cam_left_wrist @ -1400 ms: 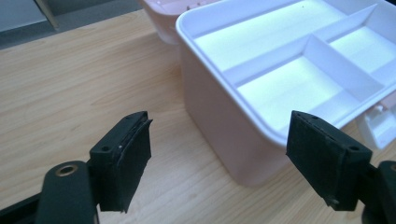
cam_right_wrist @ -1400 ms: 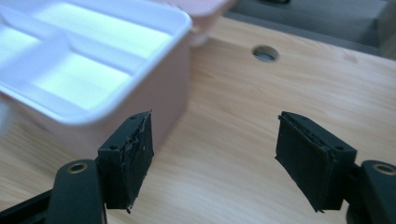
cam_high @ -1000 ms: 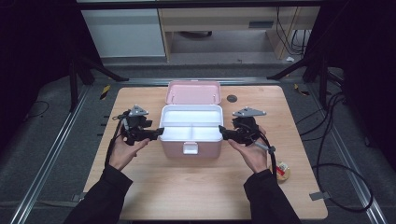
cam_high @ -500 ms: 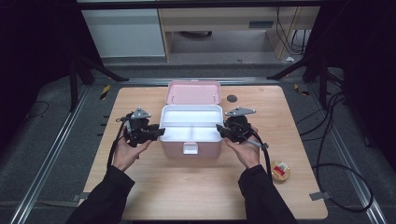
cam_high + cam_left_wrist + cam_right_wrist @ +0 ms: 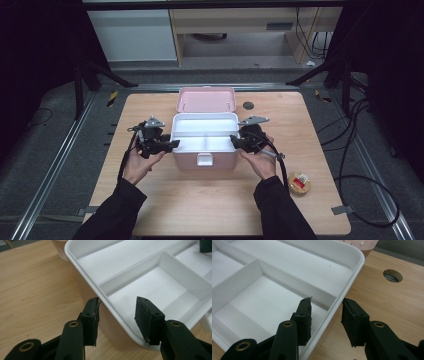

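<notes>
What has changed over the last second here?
Both grippers closed in on the white tray's side rims: left gripper and right gripper now straddle them, fingers having just been reopening, not pressing. Pink box, lid and tape roll stayed put.

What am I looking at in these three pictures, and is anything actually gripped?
A person at a wooden table holds a hand-held two-jaw tool in each hand: the left gripper and right gripper. One picture looks down from above; the other two come from cameras riding on each gripper, looking along its black jaws. On the table stands a pink box with its lid open, holding a white divided tray. A small round tin lies to the right. Each gripper's jaws straddle the tray's rim at one side, gaps showing, so nothing is clamped.
</notes>
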The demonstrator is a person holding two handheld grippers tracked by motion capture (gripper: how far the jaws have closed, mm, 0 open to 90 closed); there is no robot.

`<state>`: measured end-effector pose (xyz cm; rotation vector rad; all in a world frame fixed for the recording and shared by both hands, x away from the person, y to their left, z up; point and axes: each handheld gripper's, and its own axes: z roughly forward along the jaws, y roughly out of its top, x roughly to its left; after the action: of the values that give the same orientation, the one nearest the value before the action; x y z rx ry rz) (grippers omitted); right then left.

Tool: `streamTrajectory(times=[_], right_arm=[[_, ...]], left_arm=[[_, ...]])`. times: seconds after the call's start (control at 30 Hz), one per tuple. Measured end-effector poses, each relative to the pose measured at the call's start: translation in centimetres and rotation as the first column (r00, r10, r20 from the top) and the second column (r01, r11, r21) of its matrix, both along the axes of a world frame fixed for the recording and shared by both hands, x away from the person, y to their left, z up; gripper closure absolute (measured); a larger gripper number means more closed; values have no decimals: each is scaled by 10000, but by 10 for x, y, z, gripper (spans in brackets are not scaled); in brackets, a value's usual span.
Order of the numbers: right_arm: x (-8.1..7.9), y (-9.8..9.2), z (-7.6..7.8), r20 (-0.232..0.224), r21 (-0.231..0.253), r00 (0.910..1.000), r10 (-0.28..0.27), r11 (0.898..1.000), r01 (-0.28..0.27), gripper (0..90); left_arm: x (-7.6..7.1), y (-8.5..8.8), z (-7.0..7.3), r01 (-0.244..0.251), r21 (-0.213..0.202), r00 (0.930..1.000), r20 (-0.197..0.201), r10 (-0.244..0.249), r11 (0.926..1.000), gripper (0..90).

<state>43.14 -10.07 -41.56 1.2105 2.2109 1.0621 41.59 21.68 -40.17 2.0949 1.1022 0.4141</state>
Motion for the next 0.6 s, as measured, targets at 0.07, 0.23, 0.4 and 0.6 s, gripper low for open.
streamTrajectory(times=[0.07,0.23,0.4,0.6], right_arm=[[0,-1,-1,-41,148,10000,4,9999,-4,604],[-3,-1,0,-121,119,9999,-52,9999,53,615],[-10,1,1,-153,59,9994,-305,9995,306,618],[-14,1,3,-245,-114,9989,-392,9992,390,618]], left_arm=[[-1,0,1,36,6,10000,-52,-36,10000,539],[-3,-1,1,10,4,10000,-55,-10,10000,540],[1,0,-1,90,-46,9999,-128,-91,9999,534],[2,-4,-5,119,79,9997,-219,-117,9999,541]])
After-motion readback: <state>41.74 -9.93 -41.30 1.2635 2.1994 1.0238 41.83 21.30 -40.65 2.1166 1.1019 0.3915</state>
